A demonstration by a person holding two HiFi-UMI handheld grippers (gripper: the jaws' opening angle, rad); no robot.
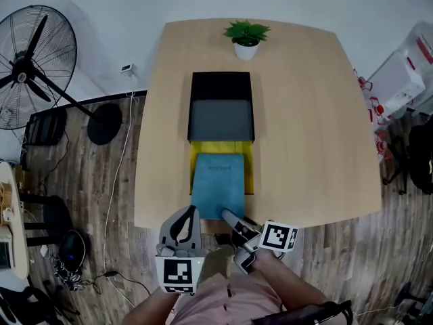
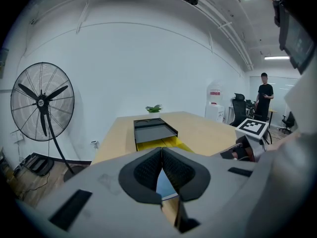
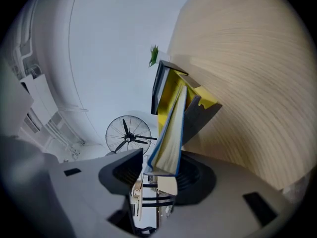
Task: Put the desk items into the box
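While left gripper (image 2: pixel 161 151) fingers rest together, right gripper (image 3: pixel 157 168) fingers clamp one blue notebook (image 1: pixel 218 181) — one black box (image 1: pixel 193 107) beyond.

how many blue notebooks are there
1. The notebook lies on the yellow item at the near edge of the desk, its near end in the right claw. More could hide beneath.
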